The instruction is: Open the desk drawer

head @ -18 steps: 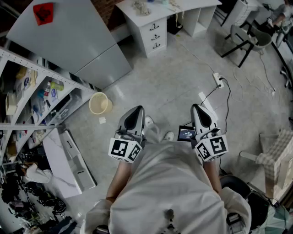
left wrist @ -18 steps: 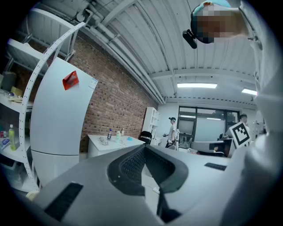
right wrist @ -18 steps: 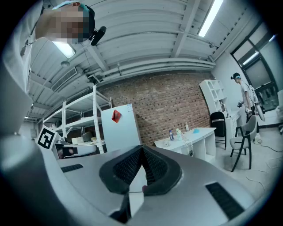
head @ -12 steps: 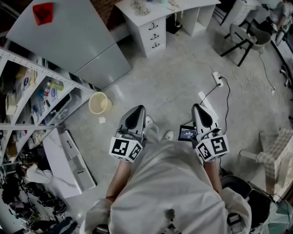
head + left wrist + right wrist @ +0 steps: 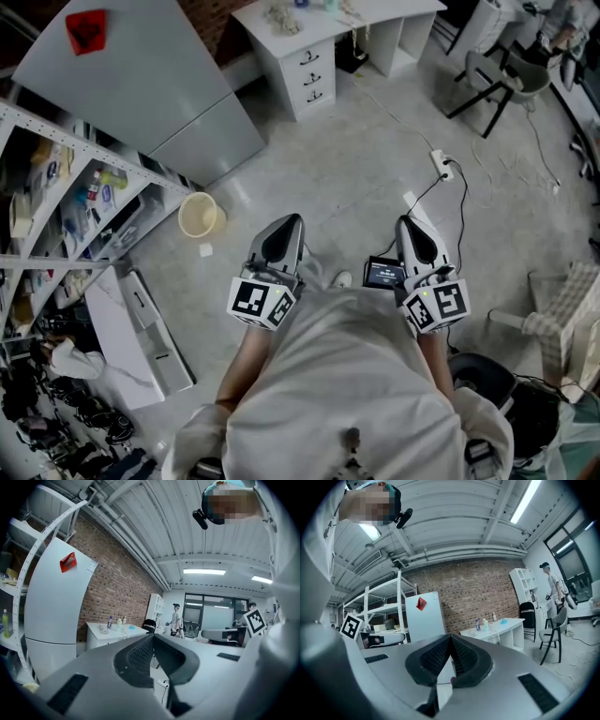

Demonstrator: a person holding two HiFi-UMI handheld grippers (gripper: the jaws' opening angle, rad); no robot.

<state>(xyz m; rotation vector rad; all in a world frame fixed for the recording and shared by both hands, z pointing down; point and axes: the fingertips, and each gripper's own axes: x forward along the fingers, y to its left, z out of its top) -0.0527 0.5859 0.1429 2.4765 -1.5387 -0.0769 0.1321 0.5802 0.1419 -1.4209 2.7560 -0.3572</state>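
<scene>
The left tongs (image 5: 287,225) and right tongs (image 5: 411,225) were both closed and empty, well apart from the white counter (image 5: 375,11). Its drawers (image 5: 313,68) sat shut under its left end.

Count of the things in the room, kind by kind

There were two grippers (image 5: 284,223) (image 5: 413,223), each with one marker cube (image 5: 261,302) (image 5: 436,305), and one small screen (image 5: 383,273) beside the right one. One white desk (image 5: 253,21) had three drawers (image 5: 308,73), and three bottles (image 5: 477,624) stood on it. There was one grey fridge (image 5: 150,84) with one red sticker (image 5: 87,28), one metal shelf rack (image 5: 56,187), one beige bucket (image 5: 200,214), one power strip (image 5: 440,165) and one dark chair (image 5: 497,75). Far back in the left gripper view stood two people (image 5: 176,619) (image 5: 252,605), and two ceiling lights (image 5: 205,572) (image 5: 262,579) were on.
</scene>
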